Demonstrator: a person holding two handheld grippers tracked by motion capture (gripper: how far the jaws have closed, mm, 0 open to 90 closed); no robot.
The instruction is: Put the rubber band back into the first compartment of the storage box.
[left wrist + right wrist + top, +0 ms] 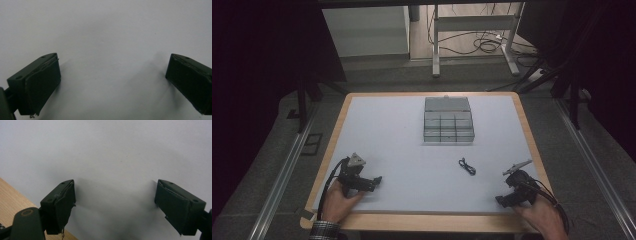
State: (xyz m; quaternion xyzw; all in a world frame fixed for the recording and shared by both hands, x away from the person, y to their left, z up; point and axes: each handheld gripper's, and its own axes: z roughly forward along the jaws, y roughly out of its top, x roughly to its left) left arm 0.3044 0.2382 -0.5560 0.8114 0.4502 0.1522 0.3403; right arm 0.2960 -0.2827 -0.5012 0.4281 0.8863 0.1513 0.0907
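Overhead, small black cable between left gripper, right gripper, both jaws wide, empty.

A white-topped table with a wood rim stands on grey floor. Beyond it, a white desk frame, cables, dark curtains.

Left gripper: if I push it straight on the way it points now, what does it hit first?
Nothing close: the left gripper has open jaws over the bare white table. In the high view it seems to aim rightward, roughly toward the small black cable, though that line is uncertain.
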